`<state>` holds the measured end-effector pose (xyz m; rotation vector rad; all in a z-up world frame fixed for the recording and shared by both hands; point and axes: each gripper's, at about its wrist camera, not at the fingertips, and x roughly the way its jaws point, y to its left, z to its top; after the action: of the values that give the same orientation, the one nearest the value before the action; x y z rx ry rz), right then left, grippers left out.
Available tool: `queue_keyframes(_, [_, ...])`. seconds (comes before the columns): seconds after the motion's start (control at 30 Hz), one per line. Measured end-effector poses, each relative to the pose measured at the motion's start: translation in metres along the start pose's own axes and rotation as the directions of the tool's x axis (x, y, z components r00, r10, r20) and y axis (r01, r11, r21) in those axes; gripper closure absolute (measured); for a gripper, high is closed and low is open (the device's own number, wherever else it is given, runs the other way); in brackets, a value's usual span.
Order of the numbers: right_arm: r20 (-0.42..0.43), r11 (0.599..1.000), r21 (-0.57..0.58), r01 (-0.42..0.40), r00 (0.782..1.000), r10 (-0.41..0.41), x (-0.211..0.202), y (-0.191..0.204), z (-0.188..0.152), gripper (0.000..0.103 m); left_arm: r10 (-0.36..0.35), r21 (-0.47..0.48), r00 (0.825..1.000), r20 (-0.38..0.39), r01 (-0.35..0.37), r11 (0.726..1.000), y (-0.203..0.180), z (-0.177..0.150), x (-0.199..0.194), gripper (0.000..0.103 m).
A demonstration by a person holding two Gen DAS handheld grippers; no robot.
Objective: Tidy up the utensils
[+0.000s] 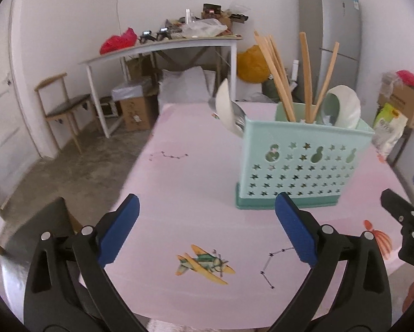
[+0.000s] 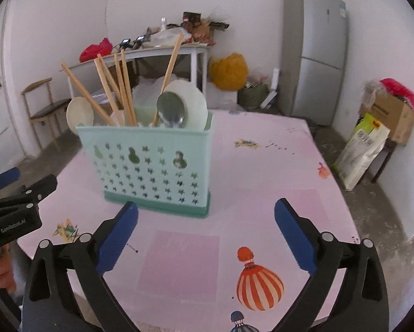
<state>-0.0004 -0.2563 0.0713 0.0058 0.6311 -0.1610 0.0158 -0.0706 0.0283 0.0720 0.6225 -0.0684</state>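
The mint-green utensil holder (image 2: 154,163) stands upright on the pink worktop (image 2: 262,171), just beyond both pairs of tongs. It already carries the wooden chopsticks (image 2: 115,94), a metal spoon (image 2: 171,109) and pale ceramic spoons (image 2: 79,114); no loose utensil shows on the worktop in either view, so the sorting looks nearly or wholly done. The left tongs (image 1: 207,229) are spread wide with nothing between the pads, and so are the right tongs (image 2: 207,232) — both hover low over the worktop, apart from the holder.

If a step remains, it is probably tidying what leans. A spoon should be taken by its handle, with the holder steadied at one wall, since tall contents could tip so light a thing.

The left view shows a white spoon (image 1: 226,105) jutting out past the holder's far left corner with metal behind it — the right view hides that overhang. The right view alone shows the metal spoon's bowl resting against a ceramic one.
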Motion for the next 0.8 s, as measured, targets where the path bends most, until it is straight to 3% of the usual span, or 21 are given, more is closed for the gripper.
queue_keyframes(0.13, [-0.025, 1.000, 0.015, 0.025, 0.999, -0.025, 0.004, 0.001, 0.003, 0.007, 0.033, -0.031, 0.999, -0.026, -0.034, 0.999, 0.002, 0.008, 0.002, 0.008])
queue_keyframes(0.33, [-0.070, 0.998, 0.046, 0.035, 0.997, -0.032, 0.012, -0.004, 0.004, 0.007, -0.010, -0.095, 0.999, -0.042, 0.006, 0.995, 0.008, 0.007, 0.007, 0.008])
queue_keyframes(0.5, [-0.087, 0.998, 0.048, 0.050, 0.995, -0.046, 0.014, -0.007, 0.001, 0.007, -0.026, -0.080, 0.997, -0.076, 0.020, 0.997, 0.006, 0.005, 0.016, 0.008])
queue_keyframes(0.8, [-0.099, 0.997, 0.038, 0.070, 0.993, -0.066, 0.017, -0.004, 0.004, 0.007, 0.009, -0.055, 0.994, -0.110, -0.015, 0.998, 0.002, -0.001, 0.022, 0.008])
